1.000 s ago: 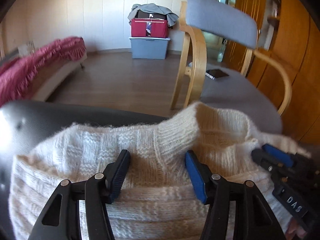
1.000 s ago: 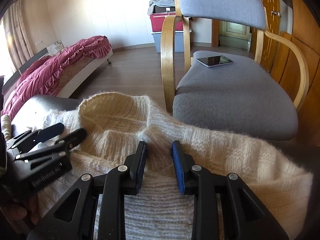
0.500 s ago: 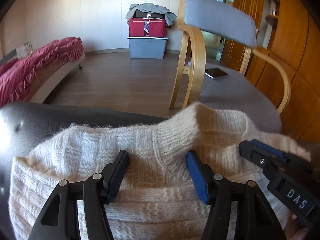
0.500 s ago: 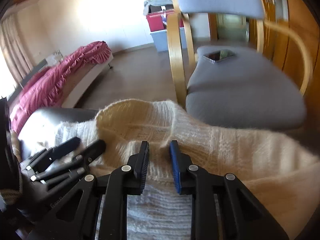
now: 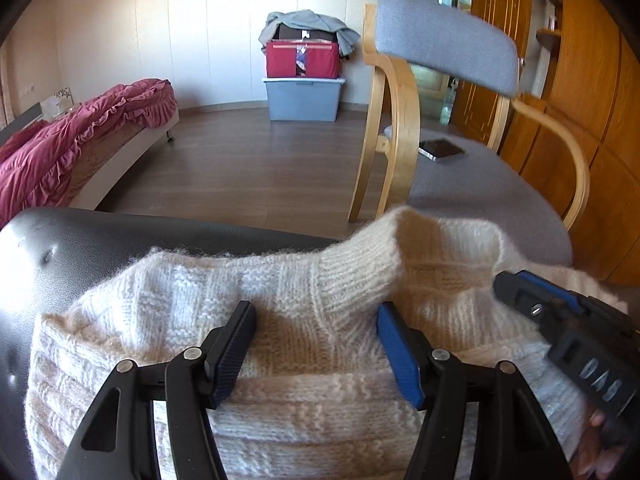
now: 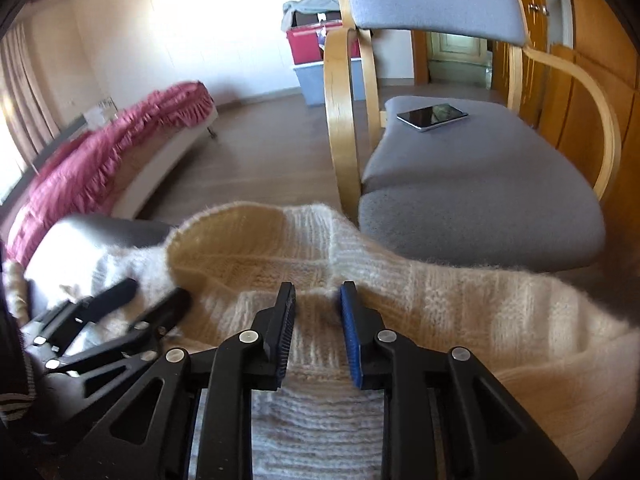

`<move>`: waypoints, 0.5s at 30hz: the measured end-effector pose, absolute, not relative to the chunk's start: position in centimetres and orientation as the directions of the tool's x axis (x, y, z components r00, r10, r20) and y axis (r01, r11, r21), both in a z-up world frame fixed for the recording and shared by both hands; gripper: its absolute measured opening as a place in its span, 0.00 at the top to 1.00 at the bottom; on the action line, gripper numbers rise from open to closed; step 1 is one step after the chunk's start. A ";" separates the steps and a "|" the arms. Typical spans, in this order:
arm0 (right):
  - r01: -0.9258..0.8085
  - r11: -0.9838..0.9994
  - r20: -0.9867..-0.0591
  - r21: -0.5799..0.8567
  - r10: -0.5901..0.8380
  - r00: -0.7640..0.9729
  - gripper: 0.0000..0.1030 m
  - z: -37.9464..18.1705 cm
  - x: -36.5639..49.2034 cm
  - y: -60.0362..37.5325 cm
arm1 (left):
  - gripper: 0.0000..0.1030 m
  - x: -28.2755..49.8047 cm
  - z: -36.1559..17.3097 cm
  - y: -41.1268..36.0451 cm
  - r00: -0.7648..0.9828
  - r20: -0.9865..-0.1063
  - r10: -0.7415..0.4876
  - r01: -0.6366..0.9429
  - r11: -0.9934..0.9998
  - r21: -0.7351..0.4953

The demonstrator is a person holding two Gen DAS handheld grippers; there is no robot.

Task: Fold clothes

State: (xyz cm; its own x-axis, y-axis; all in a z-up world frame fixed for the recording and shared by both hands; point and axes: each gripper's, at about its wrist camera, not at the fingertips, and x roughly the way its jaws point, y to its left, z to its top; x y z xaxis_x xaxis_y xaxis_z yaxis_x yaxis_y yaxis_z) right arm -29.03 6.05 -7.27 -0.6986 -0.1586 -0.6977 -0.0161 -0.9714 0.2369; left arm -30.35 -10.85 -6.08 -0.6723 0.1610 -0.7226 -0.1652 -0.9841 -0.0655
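Observation:
A cream knit sweater (image 5: 200, 292) (image 6: 480, 312) lies on a dark padded surface (image 5: 80, 248), its ribbed collar (image 5: 360, 264) (image 6: 224, 232) standing up in a loop. My left gripper (image 5: 316, 312) (image 6: 154, 292) is open wide, with its fingers resting on the knit on either side of the collar's left end. Just below the collar, my right gripper (image 6: 316, 300) (image 5: 516, 280) has its jaws drawn narrow with a ridge of knit bunched between the pads. The sweater's lower part is hidden under both grippers.
A grey armchair with bent wooden arms (image 6: 480, 184) (image 5: 392, 128) stands right behind the sweater, a phone (image 6: 432, 117) on its seat. A bed with a red cover (image 5: 60, 148) lies at the left. Storage boxes (image 5: 302, 80) stand at the far wall. Wooden cupboards (image 5: 600, 120) line the right.
The right gripper's jaws have narrowed onto the knit and it has tilted and shifted slightly. The left jaws have spread a little wider; the left hand has stayed put.

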 end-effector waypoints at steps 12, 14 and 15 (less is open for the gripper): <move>-0.112 -0.960 -0.731 0.255 -0.116 -0.673 0.74 -7.9 -29.7 8.8 | 0.35 -30.9 -6.4 -12.2 -0.661 -0.747 0.070 -0.071 -0.997 -0.031; -0.128 -0.962 -0.734 0.241 -0.095 -0.672 0.77 -8.1 -29.5 9.0 | 0.35 -31.0 -6.3 -12.6 -0.662 -0.747 0.055 -0.050 -0.998 -0.029; -0.136 -0.962 -0.736 0.235 -0.084 -0.672 0.77 -8.1 -29.5 9.1 | 0.35 -31.0 -6.2 -12.7 -0.663 -0.747 0.046 -0.041 -0.999 -0.026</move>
State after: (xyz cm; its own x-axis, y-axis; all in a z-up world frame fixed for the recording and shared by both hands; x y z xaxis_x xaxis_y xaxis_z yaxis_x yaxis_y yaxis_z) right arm -29.46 9.08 -8.15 -0.6719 -0.0841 -0.7358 -0.1364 -0.9625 0.2345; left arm -30.98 -12.72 -6.23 -0.6631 0.0462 -0.7471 -0.0406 -0.9988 -0.0257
